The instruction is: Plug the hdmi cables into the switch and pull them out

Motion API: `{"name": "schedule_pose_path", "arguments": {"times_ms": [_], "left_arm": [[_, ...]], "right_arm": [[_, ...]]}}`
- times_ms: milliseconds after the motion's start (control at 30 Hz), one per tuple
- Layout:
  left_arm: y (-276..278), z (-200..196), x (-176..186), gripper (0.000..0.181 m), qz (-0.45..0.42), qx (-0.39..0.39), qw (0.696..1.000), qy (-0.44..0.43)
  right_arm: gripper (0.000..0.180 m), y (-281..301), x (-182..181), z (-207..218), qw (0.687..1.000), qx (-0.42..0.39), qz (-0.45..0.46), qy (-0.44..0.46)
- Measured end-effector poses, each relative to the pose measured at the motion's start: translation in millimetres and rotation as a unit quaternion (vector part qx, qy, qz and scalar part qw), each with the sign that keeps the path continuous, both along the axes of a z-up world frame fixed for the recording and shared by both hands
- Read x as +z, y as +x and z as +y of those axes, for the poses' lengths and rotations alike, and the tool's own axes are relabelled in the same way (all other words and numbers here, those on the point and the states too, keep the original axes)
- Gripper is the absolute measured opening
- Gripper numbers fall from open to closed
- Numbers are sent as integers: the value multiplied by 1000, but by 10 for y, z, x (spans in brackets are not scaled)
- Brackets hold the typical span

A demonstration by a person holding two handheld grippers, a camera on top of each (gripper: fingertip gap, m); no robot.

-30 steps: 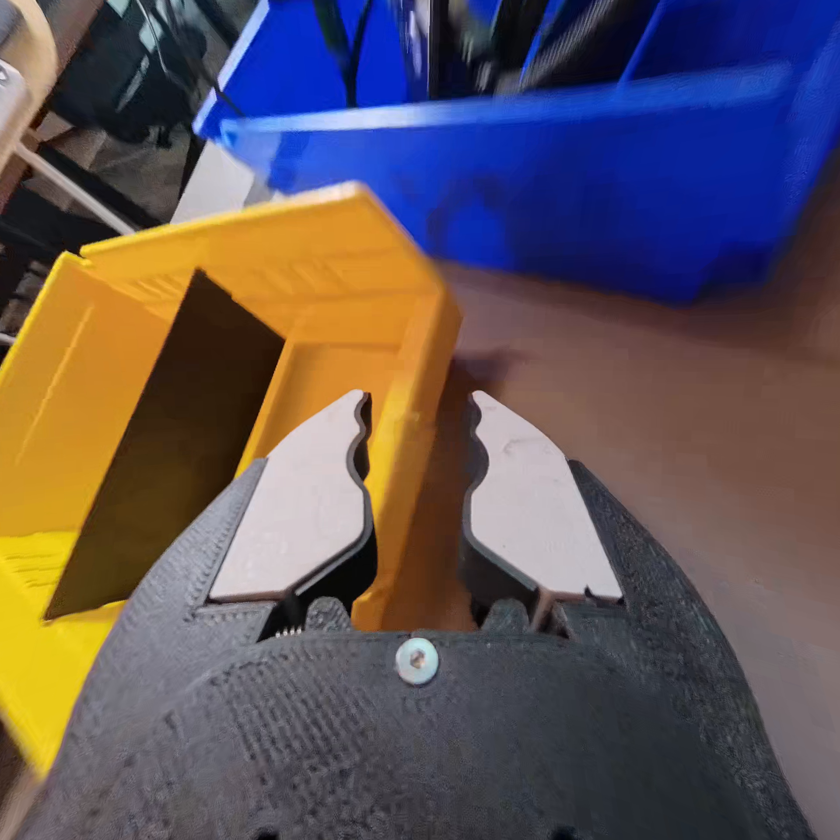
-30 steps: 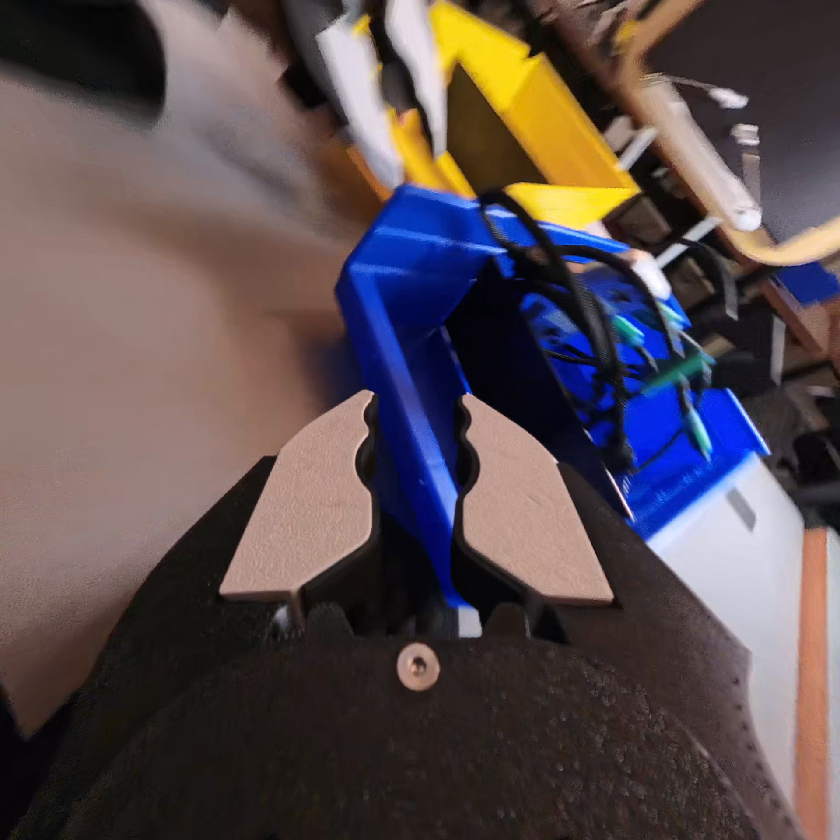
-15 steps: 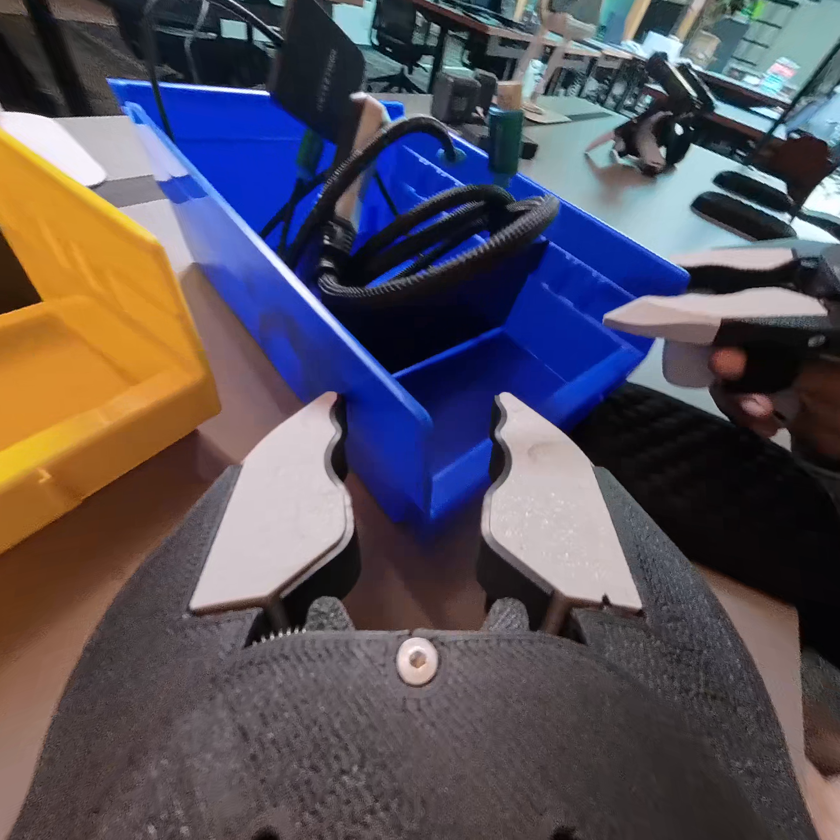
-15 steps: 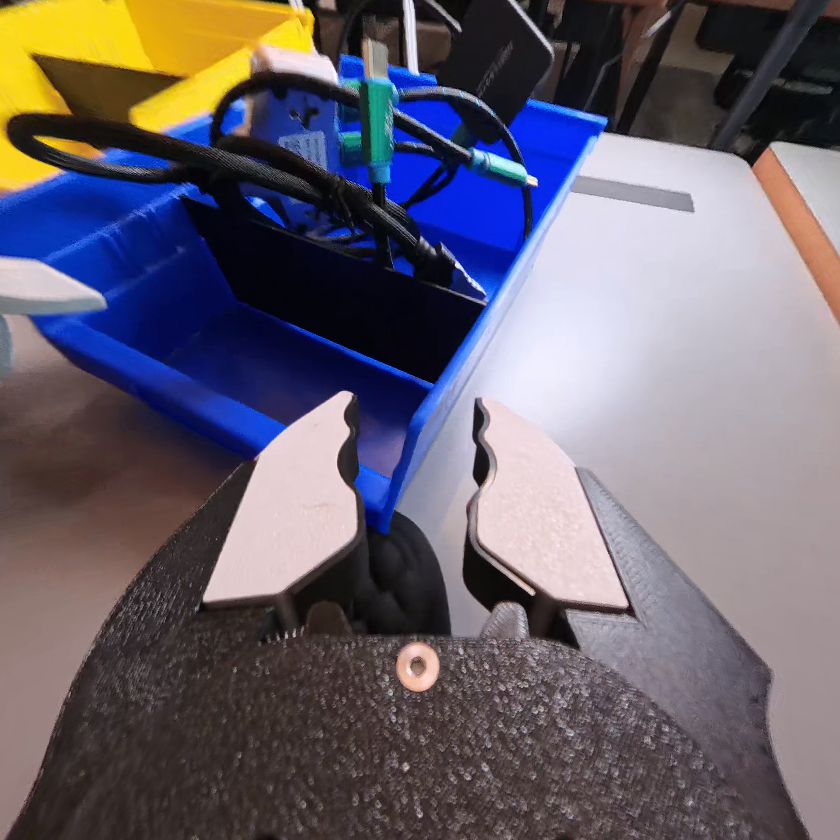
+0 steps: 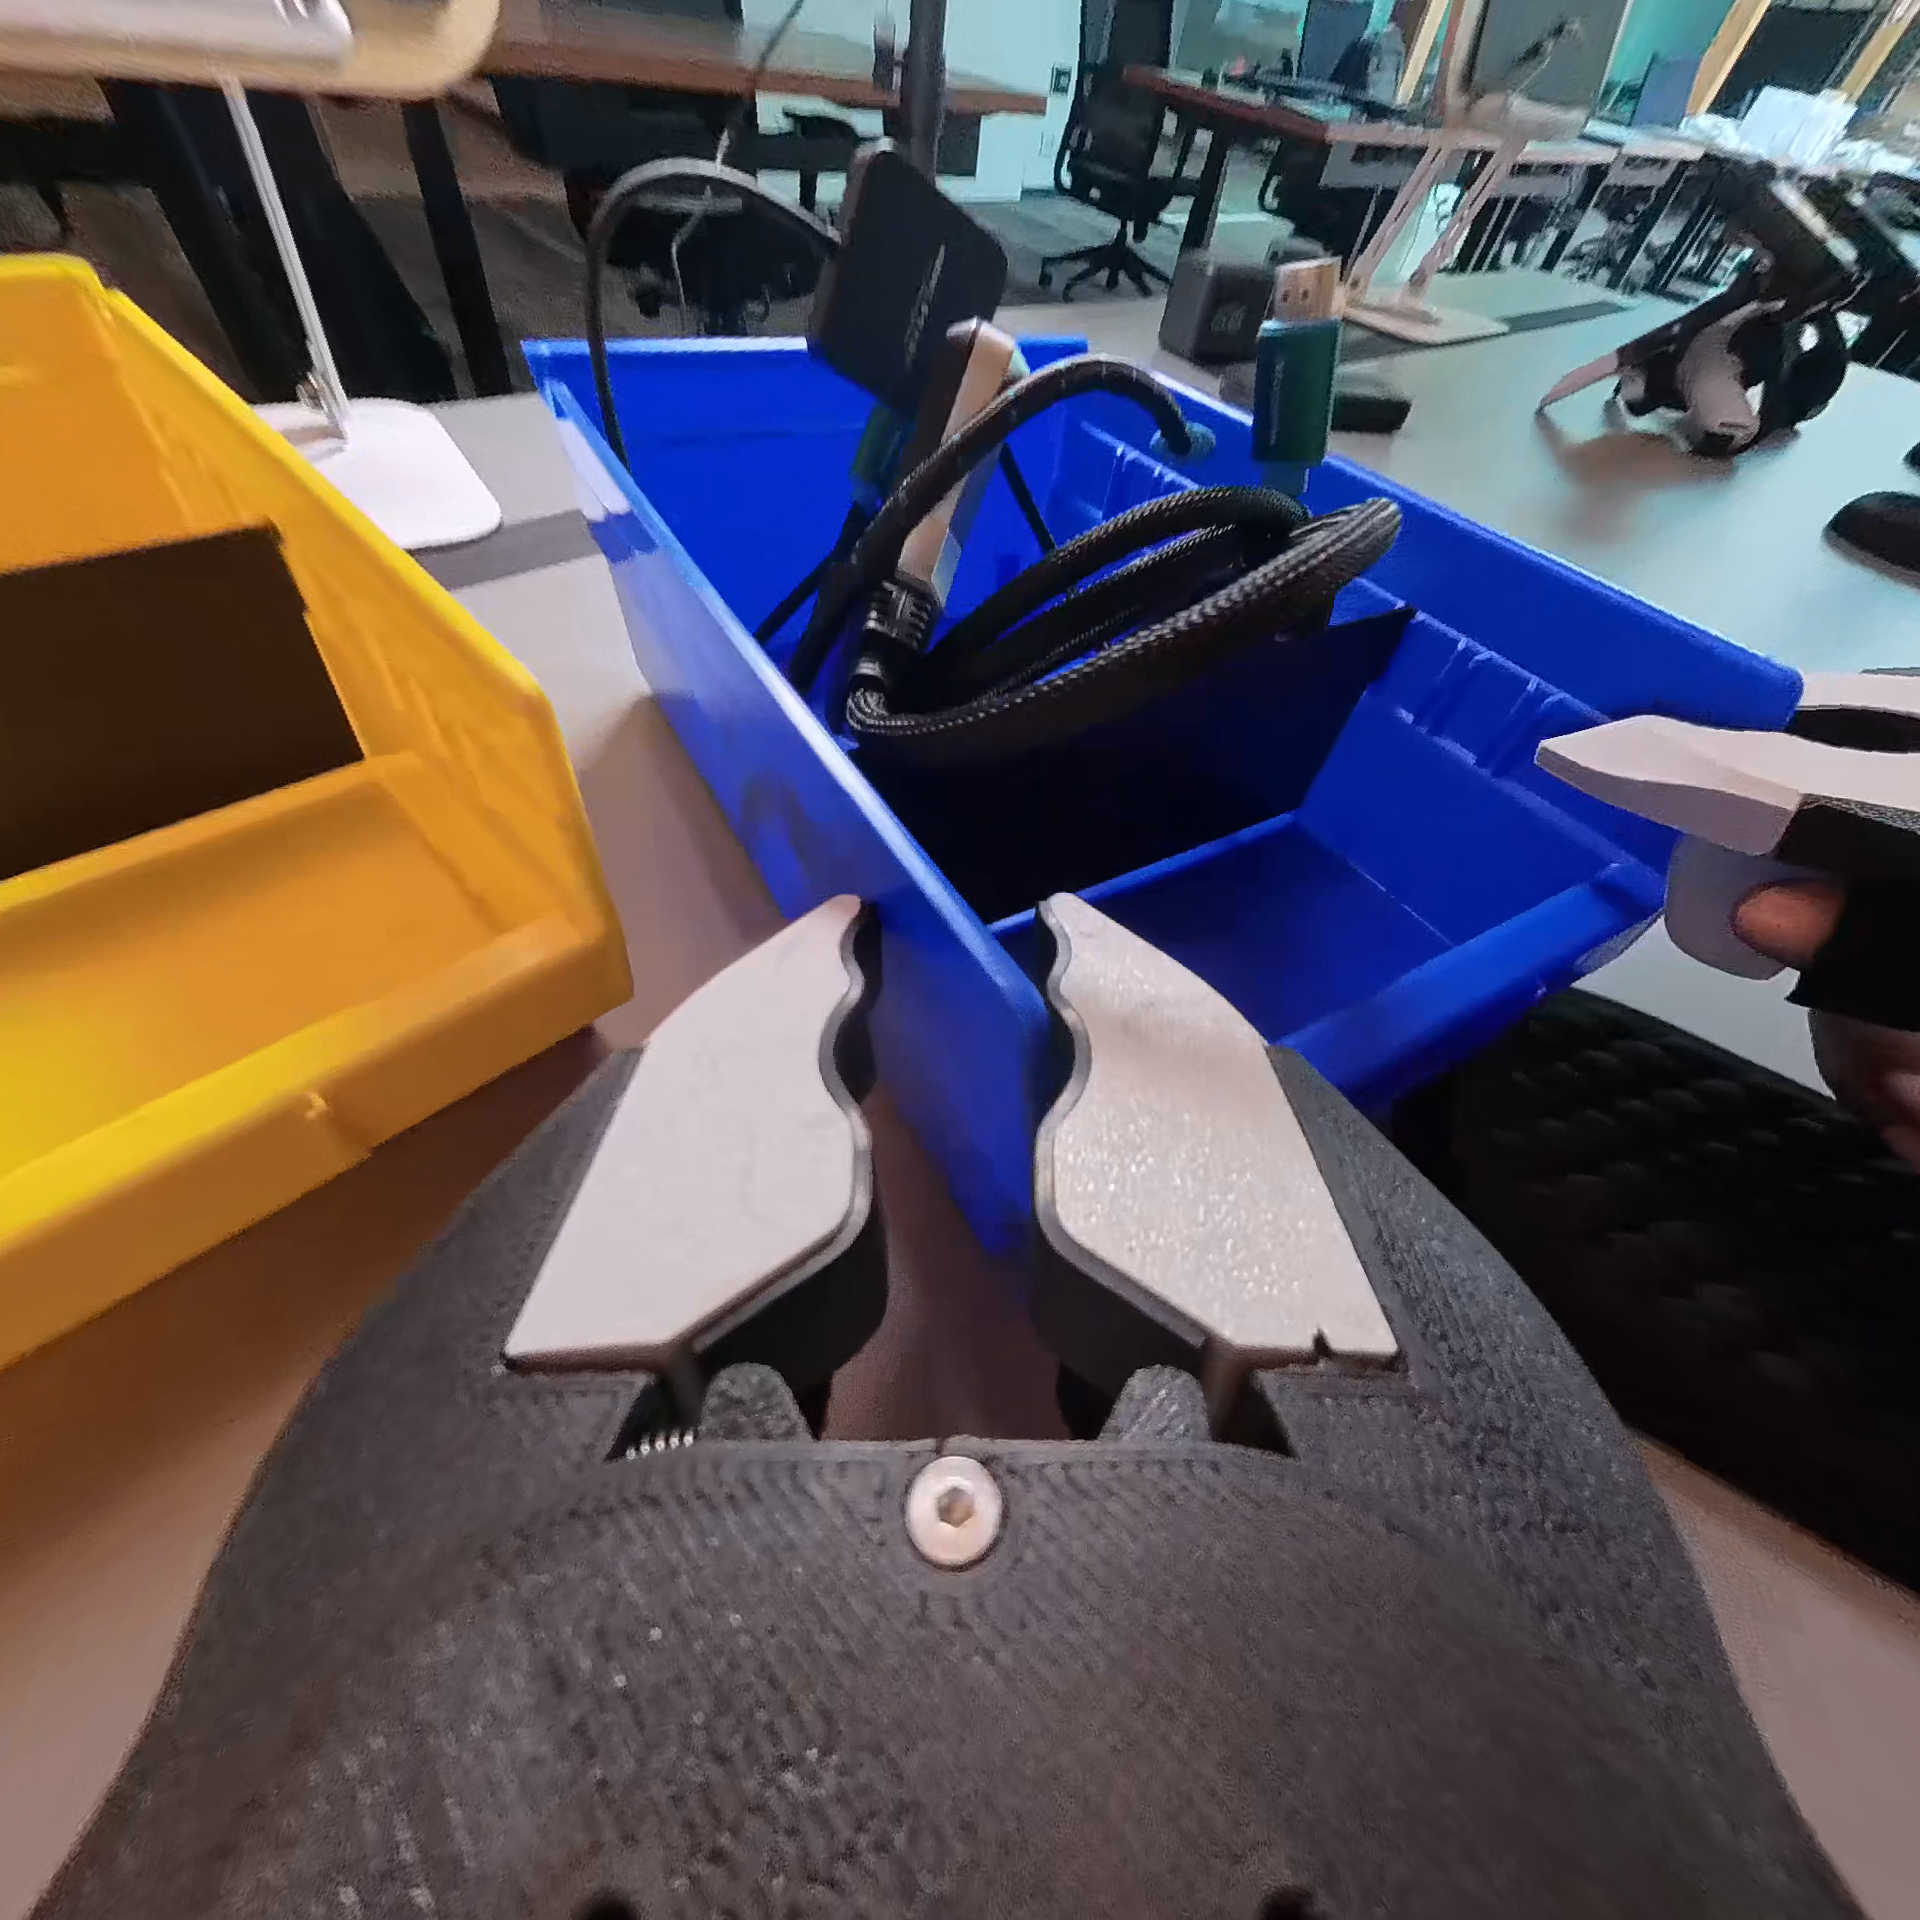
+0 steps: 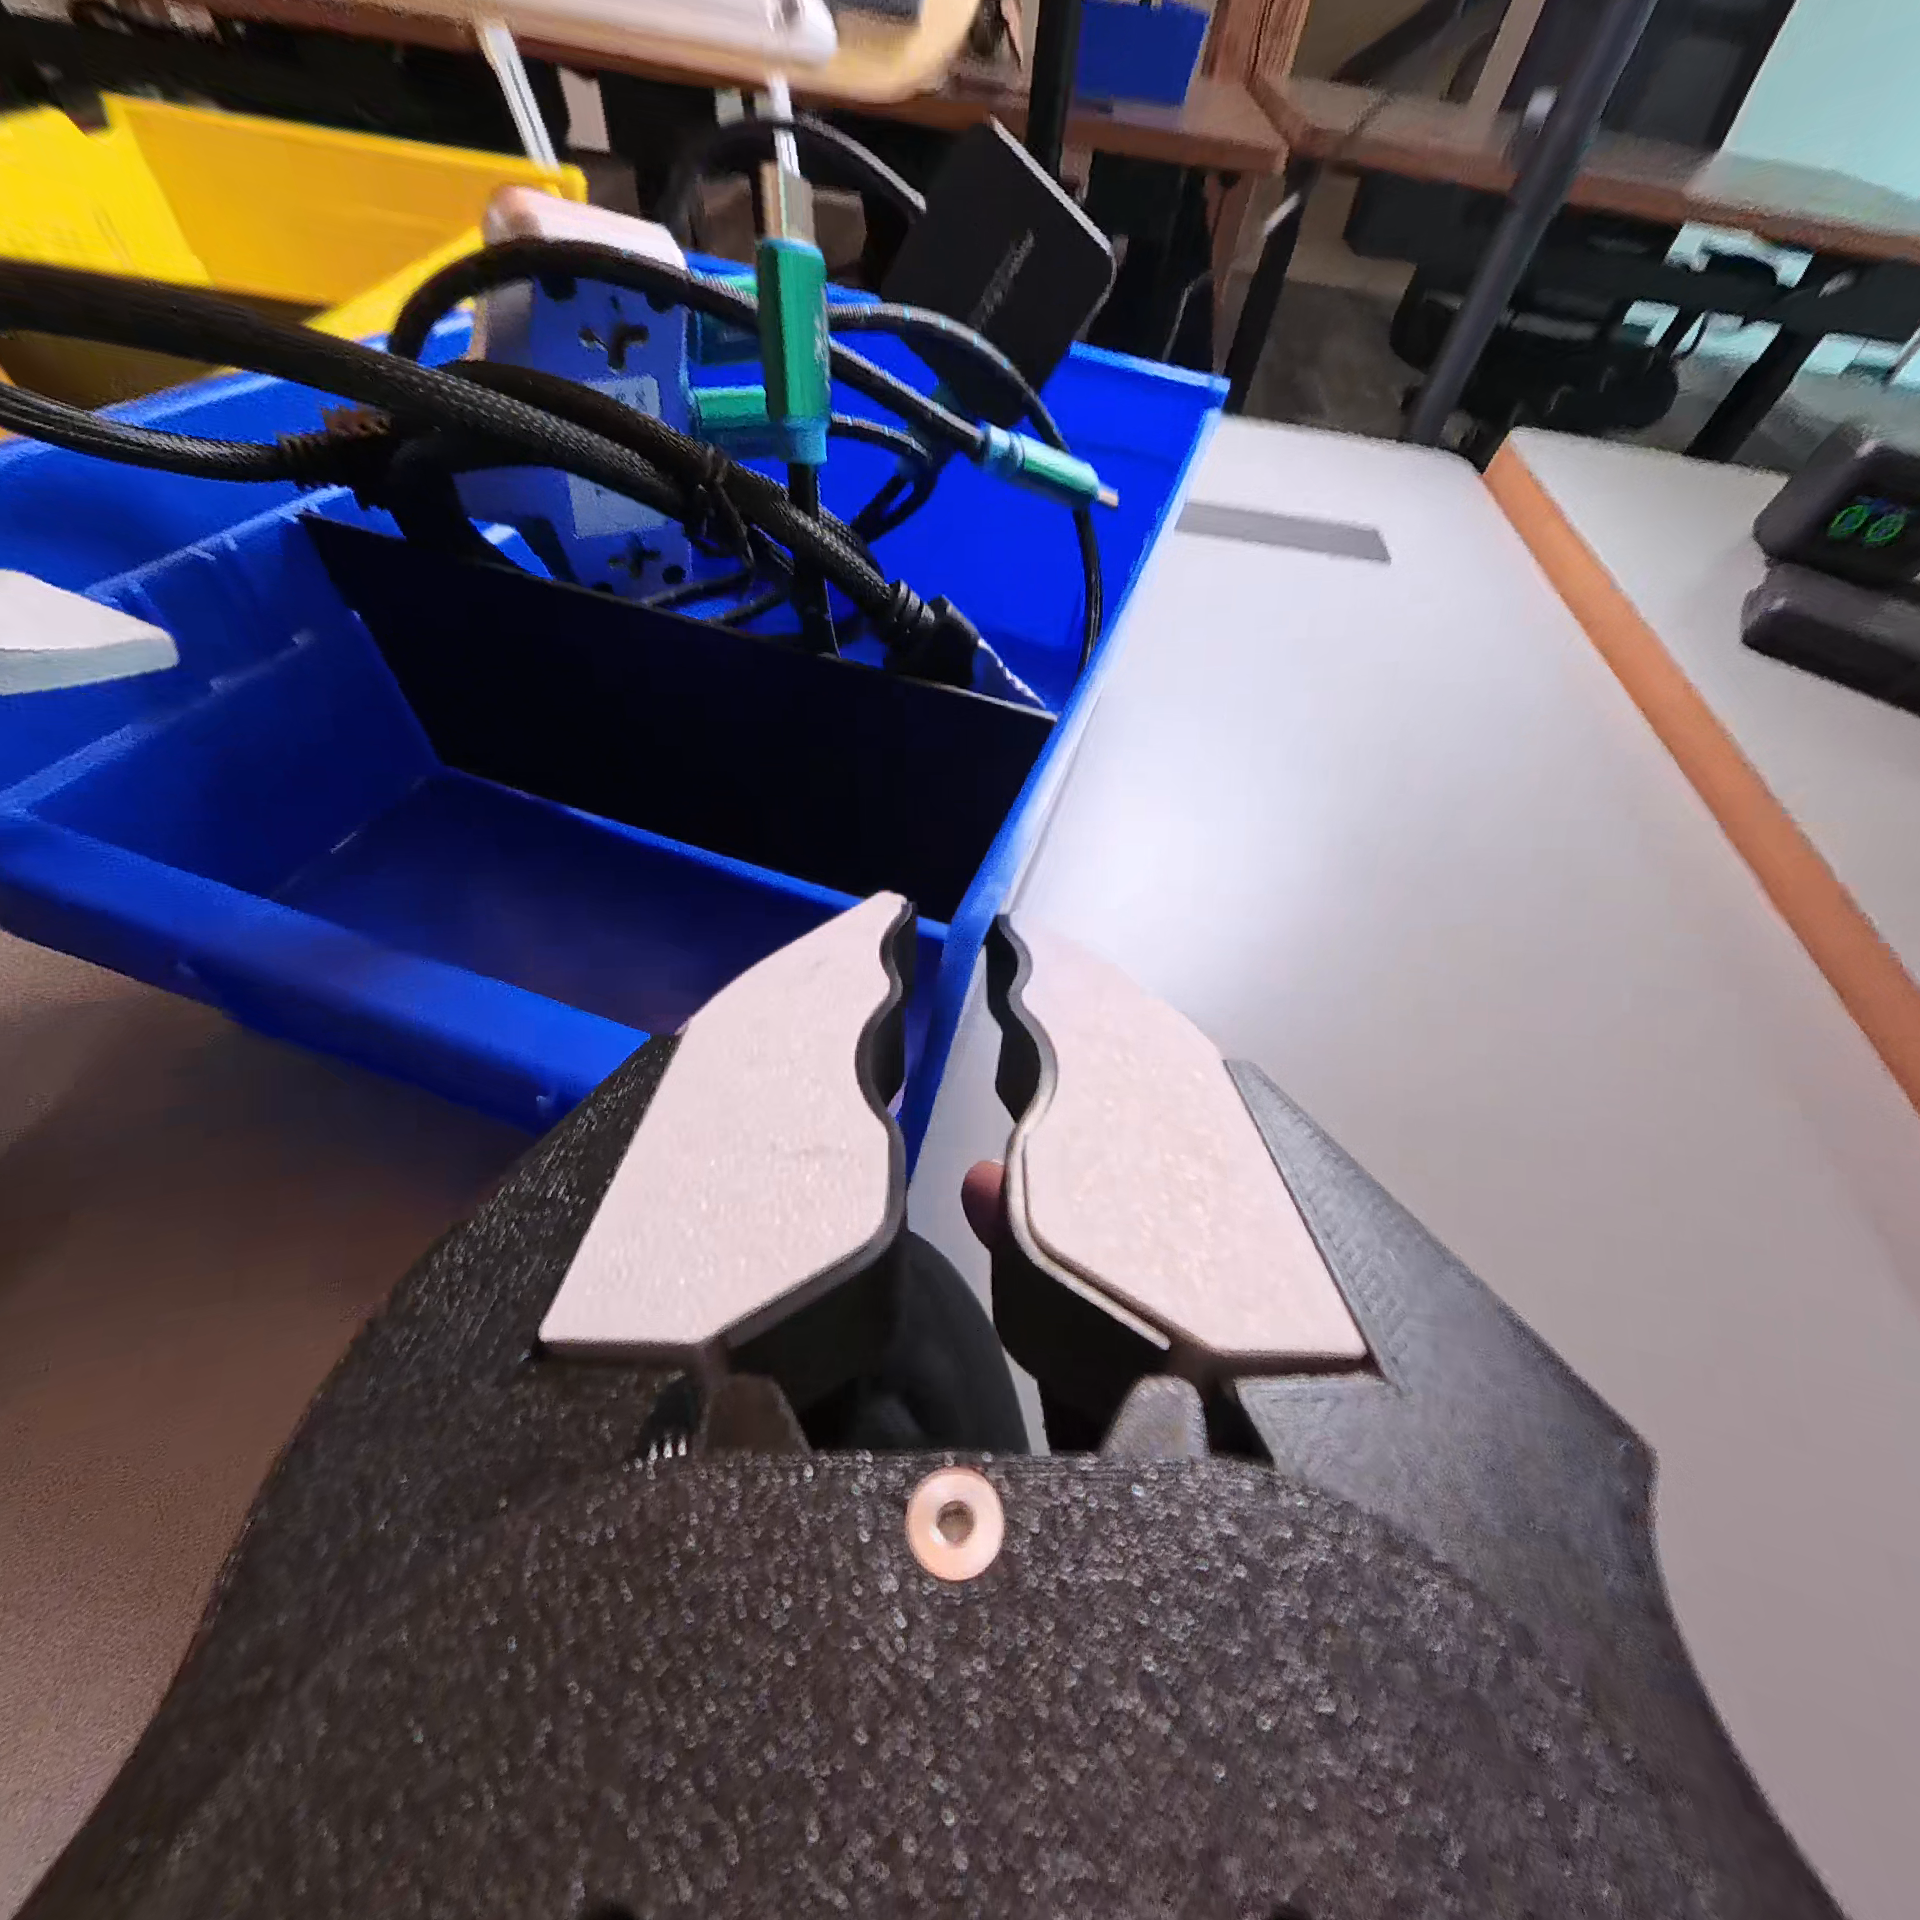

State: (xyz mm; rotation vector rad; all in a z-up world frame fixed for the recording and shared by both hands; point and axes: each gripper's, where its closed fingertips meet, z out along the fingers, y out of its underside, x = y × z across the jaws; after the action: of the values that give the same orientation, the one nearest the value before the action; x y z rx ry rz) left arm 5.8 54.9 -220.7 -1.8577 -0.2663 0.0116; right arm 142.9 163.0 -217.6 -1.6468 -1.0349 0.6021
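A blue bin (image 5: 790, 748) holds coiled black braided cables (image 5: 1122, 613), green-ended plugs (image 5: 1294, 384) and a pale box-shaped device (image 5: 961, 468). The same cables (image 6: 520, 436), green plugs (image 6: 795, 332) and pale device (image 6: 613, 416) show in the right wrist view. My left gripper (image 5: 951, 925) is closed on the bin's left wall near its front corner. My right gripper (image 6: 948, 930) is closed narrowly around the bin's right wall (image 6: 1101, 623) near the front corner. It also shows at the right edge of the left wrist view (image 5: 1704, 800). No cable is held.
A yellow bin (image 5: 312, 935) stands just left of the blue one. A black flat box (image 6: 997, 270) leans at the blue bin's far end. A black mat (image 5: 1683, 1226) lies in front of the bin. Grey table (image 6: 1403, 883) extends to the right, with a wooden edge strip (image 6: 1704, 748).
One second ago my left gripper was on the yellow bin's wall; it now sits on the blue bin's left wall. Both grippers' jaws have narrowed since half a second ago.
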Motion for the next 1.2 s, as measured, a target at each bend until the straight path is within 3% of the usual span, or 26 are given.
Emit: {"name": "schedule_pose_path", "arguments": {"times_ms": [333,633,933,1067,1200], "left_arm": [[-307,-714,927,23,66,69,992,81],[-1221,-2201,1484,8,105,248,957,109],[-1827,-3617,1254,10,95,378,912,129],[-2066,-3859,938,10,84,397,905,127],[-2226,-3813,482,11,51,394,909,129]], "right_arm": [[11,-310,1043,-726,990,61,98,86],[15,-1573,1213,-1889,958,242,151,-8],[13,-2629,1021,-3014,924,358,134,4],[13,-2923,711,-3206,915,383,123,1],[14,-3036,313,-3147,919,383,96,5]]}}
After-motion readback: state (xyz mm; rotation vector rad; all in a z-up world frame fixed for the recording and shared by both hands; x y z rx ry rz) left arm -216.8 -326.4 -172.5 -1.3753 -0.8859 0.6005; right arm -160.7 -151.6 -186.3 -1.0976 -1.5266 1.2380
